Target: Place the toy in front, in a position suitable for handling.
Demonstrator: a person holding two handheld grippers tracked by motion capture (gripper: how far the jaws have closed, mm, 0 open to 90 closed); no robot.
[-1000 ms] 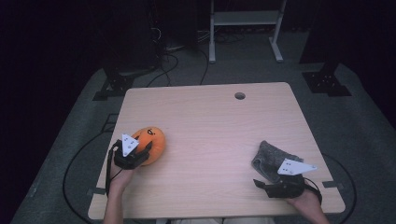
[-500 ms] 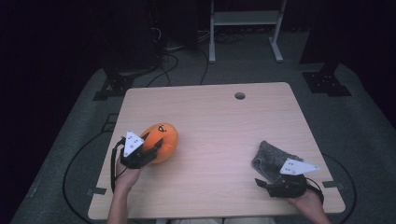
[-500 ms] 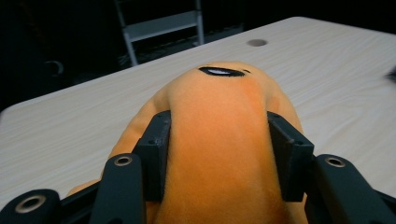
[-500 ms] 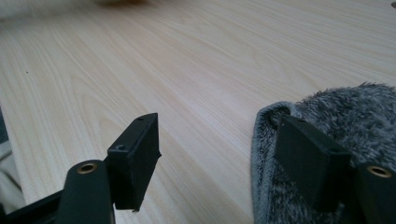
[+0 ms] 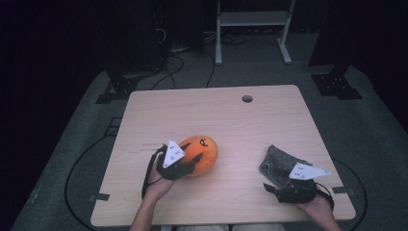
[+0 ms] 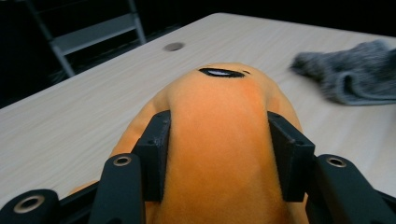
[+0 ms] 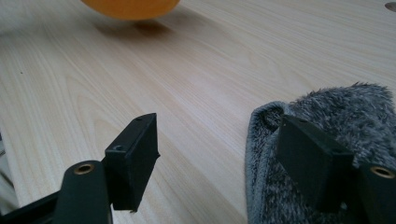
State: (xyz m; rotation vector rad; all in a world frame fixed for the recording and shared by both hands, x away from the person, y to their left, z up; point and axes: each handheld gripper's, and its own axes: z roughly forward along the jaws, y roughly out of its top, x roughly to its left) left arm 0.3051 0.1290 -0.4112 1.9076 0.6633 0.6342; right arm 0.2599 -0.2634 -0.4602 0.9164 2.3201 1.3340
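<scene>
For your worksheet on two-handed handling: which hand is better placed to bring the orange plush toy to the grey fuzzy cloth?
Left. The left gripper is shut on the orange plush toy, while the right gripper stands open beside the grey fuzzy cloth.

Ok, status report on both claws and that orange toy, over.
Left claw shut on round orange plush toy. Right claw open, one jaw against fuzzy grey cloth. Bare light wooden table between toy and cloth.

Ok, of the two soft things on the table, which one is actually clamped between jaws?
The orange plush toy: the left gripper pinches its sides. The grey fuzzy cloth only lies beside the right gripper, whose jaws stand open.
</scene>
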